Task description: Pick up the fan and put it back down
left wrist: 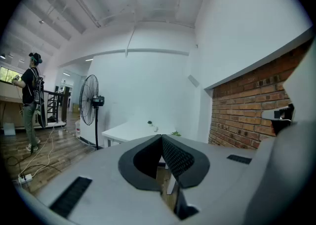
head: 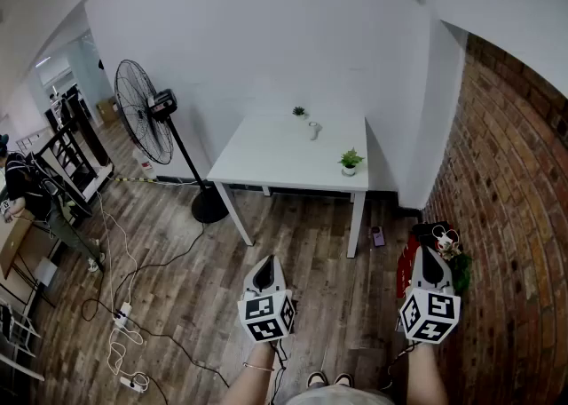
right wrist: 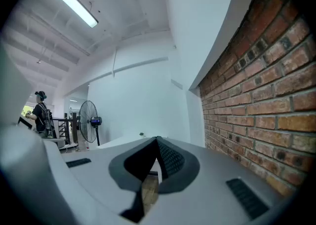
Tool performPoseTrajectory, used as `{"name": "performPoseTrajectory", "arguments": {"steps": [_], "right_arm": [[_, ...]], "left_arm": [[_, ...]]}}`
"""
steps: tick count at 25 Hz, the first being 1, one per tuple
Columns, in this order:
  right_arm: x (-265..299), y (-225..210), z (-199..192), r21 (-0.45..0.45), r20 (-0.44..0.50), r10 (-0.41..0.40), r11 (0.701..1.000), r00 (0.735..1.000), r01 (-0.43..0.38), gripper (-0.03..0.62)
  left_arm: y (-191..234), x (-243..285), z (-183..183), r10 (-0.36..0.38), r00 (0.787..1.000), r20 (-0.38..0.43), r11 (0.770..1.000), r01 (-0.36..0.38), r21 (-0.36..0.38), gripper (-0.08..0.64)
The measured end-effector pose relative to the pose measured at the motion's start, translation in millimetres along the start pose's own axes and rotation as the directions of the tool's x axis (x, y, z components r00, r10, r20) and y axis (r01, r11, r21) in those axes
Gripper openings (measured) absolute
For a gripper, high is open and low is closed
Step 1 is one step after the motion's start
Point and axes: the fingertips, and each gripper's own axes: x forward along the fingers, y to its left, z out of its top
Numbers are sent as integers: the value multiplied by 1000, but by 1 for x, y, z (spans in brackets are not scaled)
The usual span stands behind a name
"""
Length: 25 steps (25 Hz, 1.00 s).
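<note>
Standing upright, fan [head: 142, 112] is well fwd-left of left gripper [head: 265, 265], nearer than right gripper [head: 430, 254]; both pressed together, empty.

Fan [head: 146, 119] upright beside white table [head: 266, 159]; left gripper [head: 266, 263], right gripper [head: 431, 254], both well apart from it

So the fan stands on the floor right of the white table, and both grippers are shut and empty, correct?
Not quite: the head view shows the fan left of the white table, not right. It does stand on the floor, and the left gripper and right gripper are shut and empty.
</note>
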Motion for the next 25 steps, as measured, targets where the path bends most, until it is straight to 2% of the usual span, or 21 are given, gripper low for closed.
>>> {"name": "performPoseTrajectory", "arguments": {"steps": [10,20,23,25], "right_arm": [[-3,-1,4,-32,28,-7,999,1000,8,0],[-6,-4,-1,-12,11,-16,1000,1000,16,2],[-7,1,-2,6,10,9,1000,1000,-9,105],[-7,1,-2,11,10,12,1000,1000,-12,104]], "left_arm": [[-6,1,4,-11,1000,14,1000,11,11,12],[-5,0,-1,-14,1000,3,1000,14,-3,12],[-3,-3,1,-15,1000,7,1000,15,-3,12],[-3,-4,2,-14,1000,10,1000,14,-3,12]]}}
